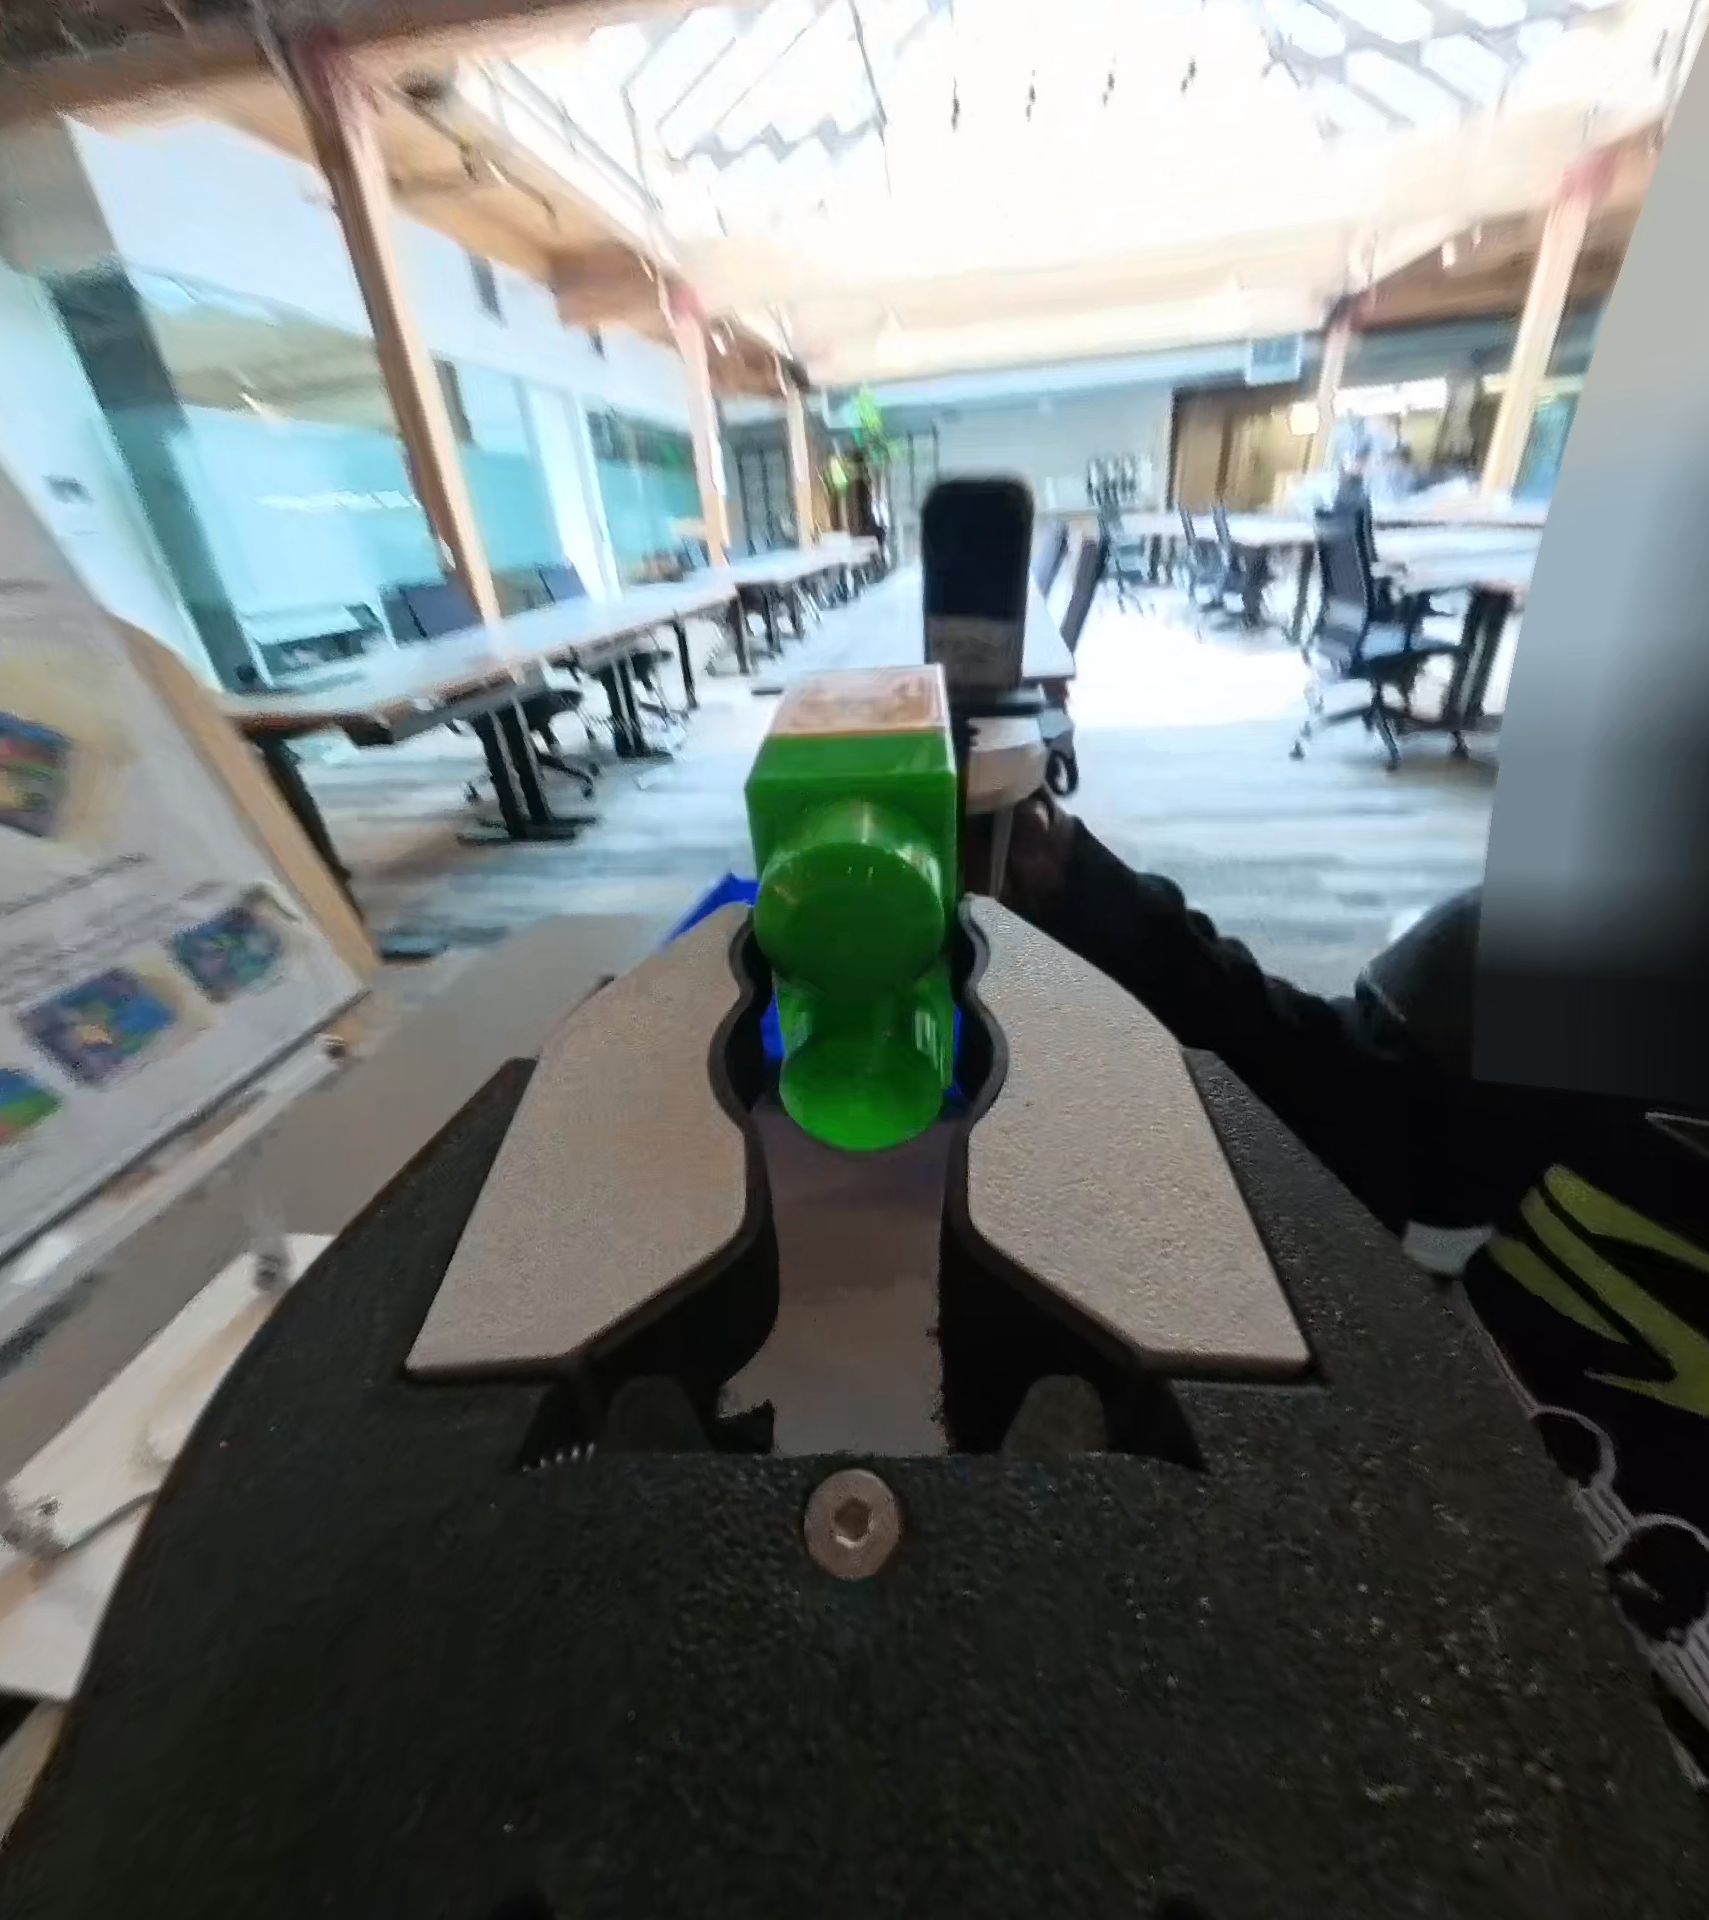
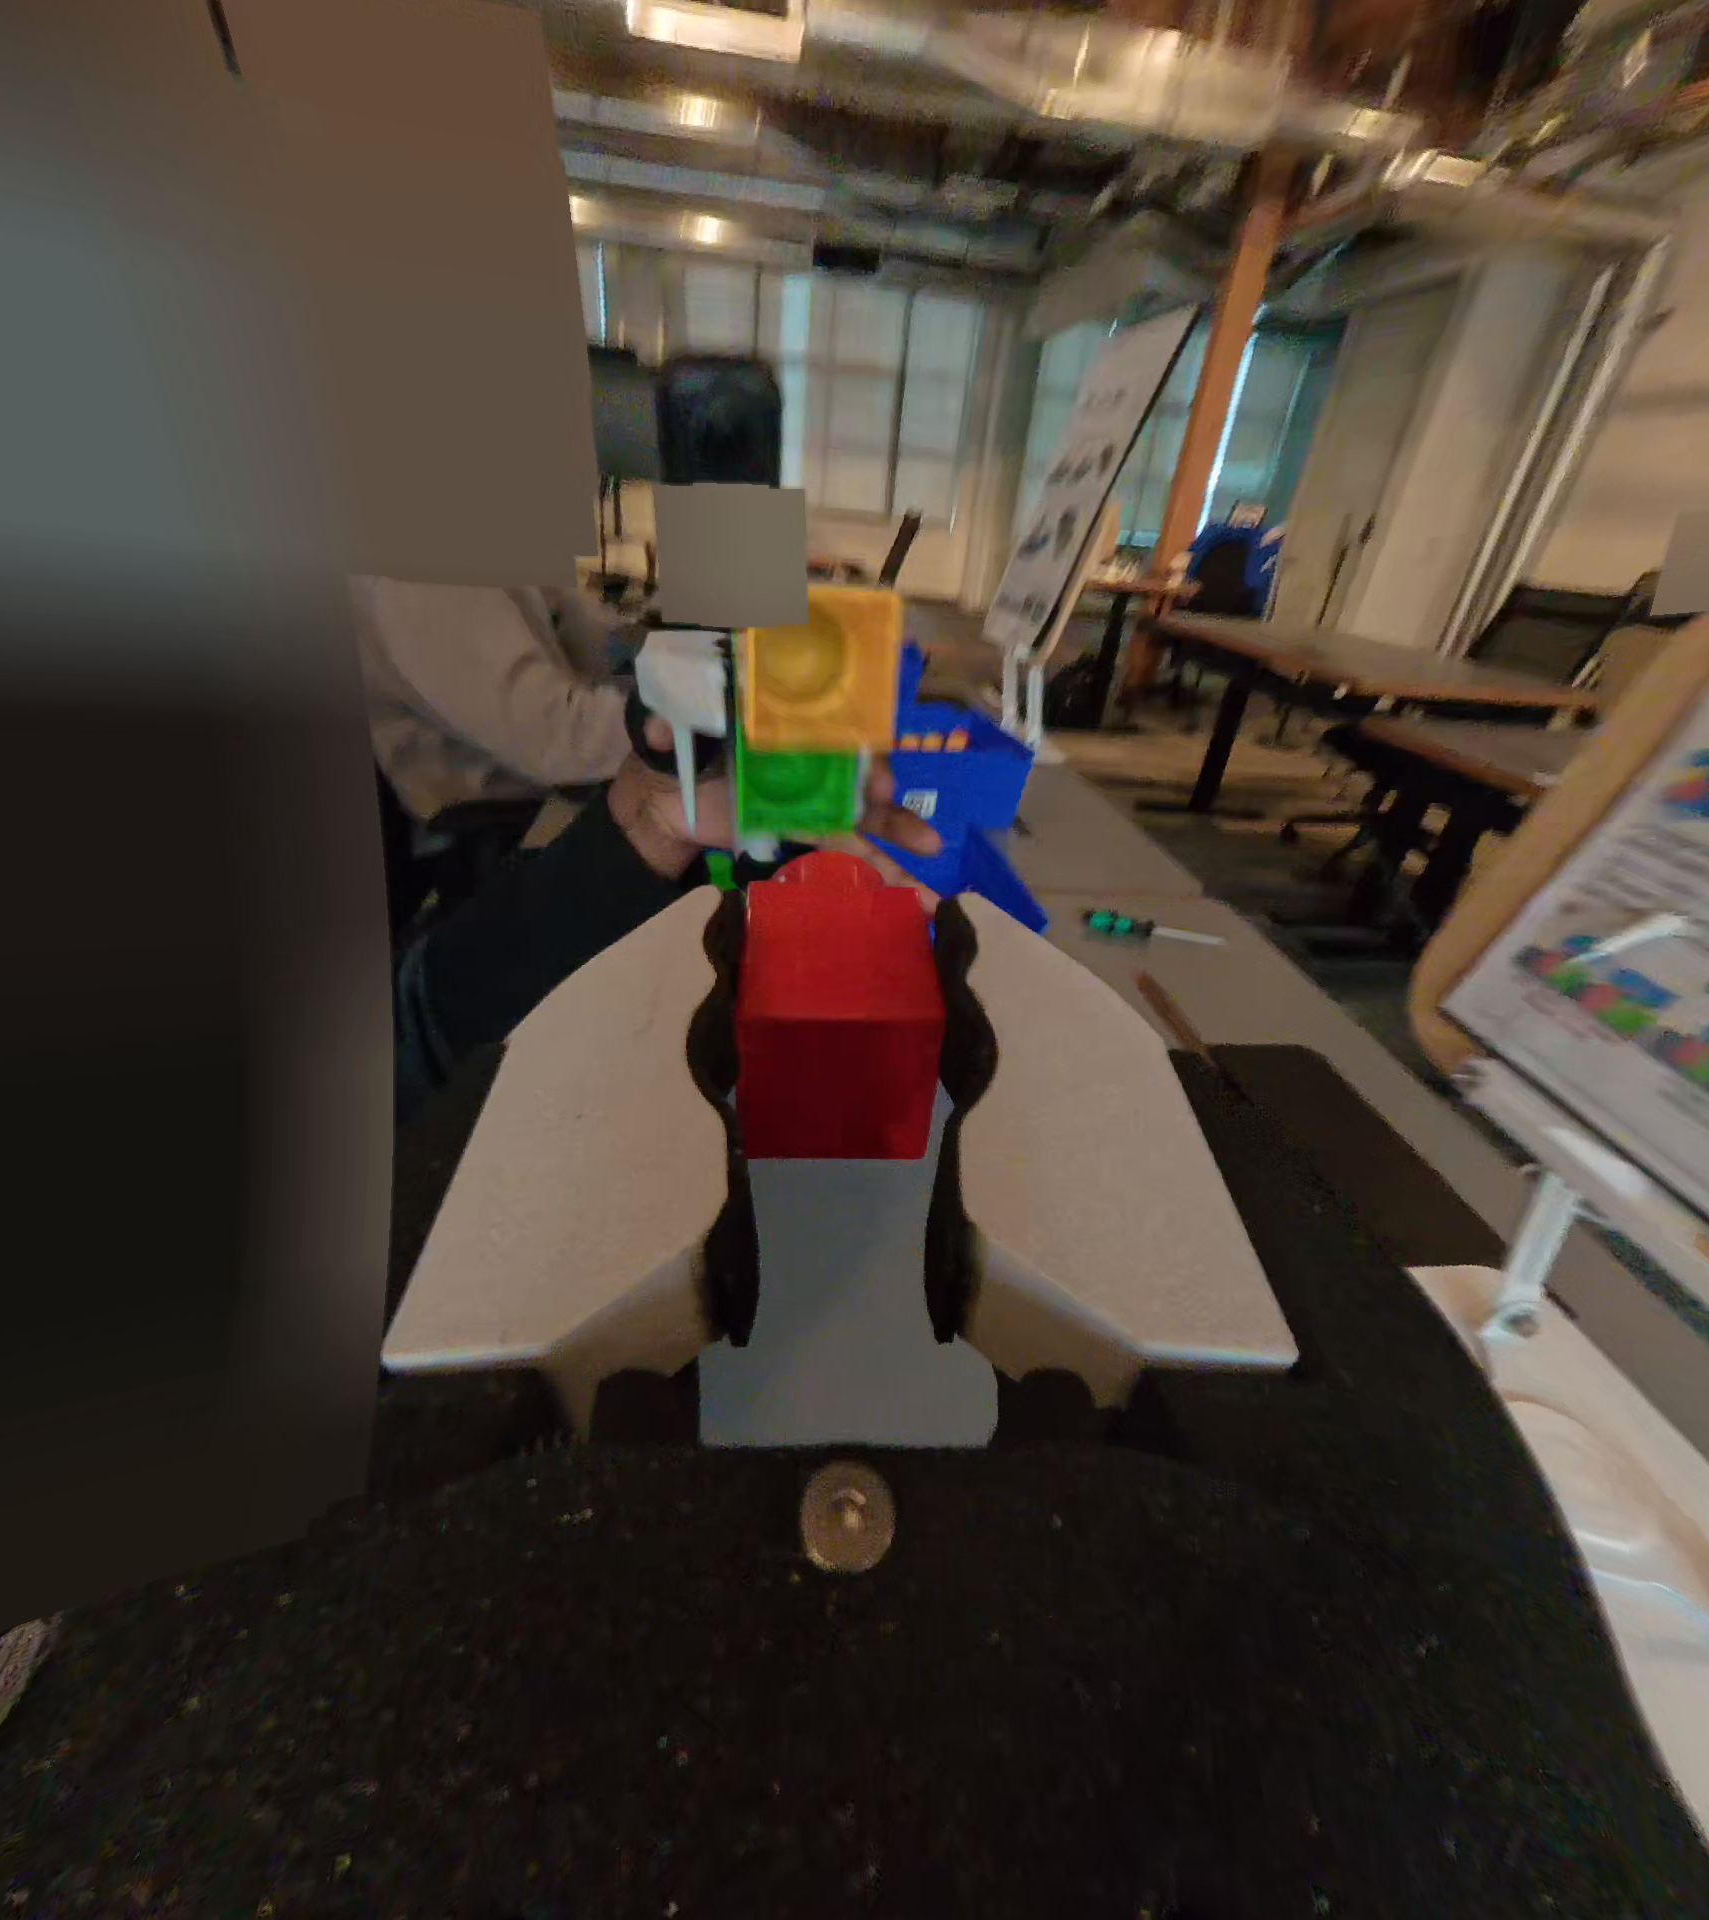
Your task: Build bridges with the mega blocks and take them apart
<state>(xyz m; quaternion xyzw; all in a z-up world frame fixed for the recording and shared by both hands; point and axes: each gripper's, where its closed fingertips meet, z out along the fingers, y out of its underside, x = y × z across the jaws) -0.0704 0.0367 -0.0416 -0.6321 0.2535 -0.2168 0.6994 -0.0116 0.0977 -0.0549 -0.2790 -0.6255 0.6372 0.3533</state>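
Left gripper [image 1: 855, 1023]: closed tight on a green block [image 1: 852, 883], 2 studs facing the camera, a yellow block [image 1: 865, 701] on its far end and a sliver of blue beneath; all held in the air, off any table.
Right gripper [image 2: 839, 1023]: clamped on a red block [image 2: 837, 1029], held up in the air, its stud pointing away toward the other stack.
Seen from the right wrist view: the yellow block [image 2: 822, 670] sits above the green block [image 2: 796, 790], undersides showing; the red block hangs just below them, near but seemingly apart.
Background: a blue bin [image 2: 964, 779] and a screwdriver [image 2: 1146, 928] on the far table, a picture sheet [image 2: 1660, 997] at right.
Step in hand: likely joining red to the green-yellow stack, though a fresh pull-apart looks the same.
Next move: if joining, line the red stud with the green socket, then press both grippers squarely together; any tilt could jam or slip the blocks.
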